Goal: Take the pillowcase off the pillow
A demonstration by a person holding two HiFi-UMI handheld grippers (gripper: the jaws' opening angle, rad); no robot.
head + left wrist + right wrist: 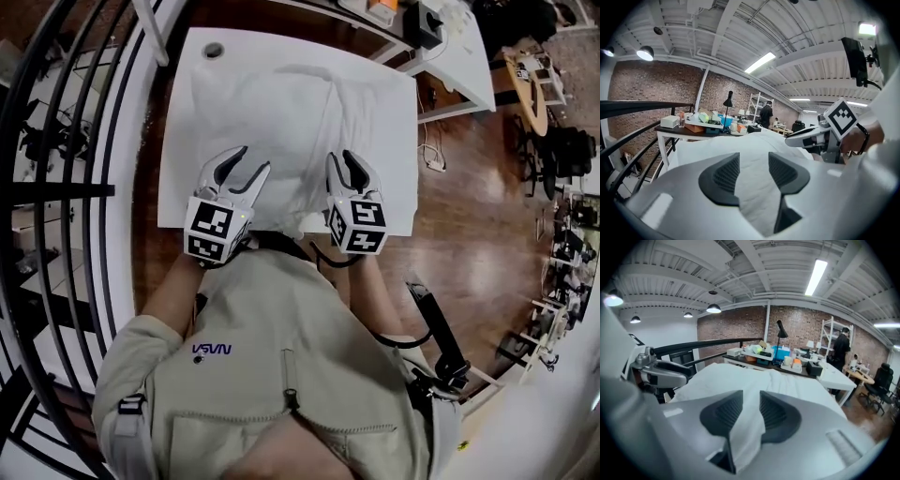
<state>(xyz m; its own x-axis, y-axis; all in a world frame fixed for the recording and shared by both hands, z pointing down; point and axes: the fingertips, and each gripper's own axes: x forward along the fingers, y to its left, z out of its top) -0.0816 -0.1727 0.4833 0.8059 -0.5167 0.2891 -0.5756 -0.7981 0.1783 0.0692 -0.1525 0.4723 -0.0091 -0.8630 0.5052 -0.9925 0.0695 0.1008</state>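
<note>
A white pillow [281,108] in its white pillowcase lies on a white table [183,141], filling most of the top. My left gripper [251,161] hovers over the pillow's near left part. Its jaws are spread open, and in the left gripper view [753,159] the cloth lies below the gap with neither pad pressing on it. My right gripper [345,161] sits at the near right part of the pillow. It is shut on a fold of the pillowcase [749,427], which runs up between the pads [726,411]. The two grippers are side by side, about a hand's width apart.
A black metal railing [84,141] curves along the left of the table. The table has a round cable hole [213,51] at its far left corner. A cluttered desk [778,359] stands beyond the far edge, with wooden floor [469,187] and chairs to the right.
</note>
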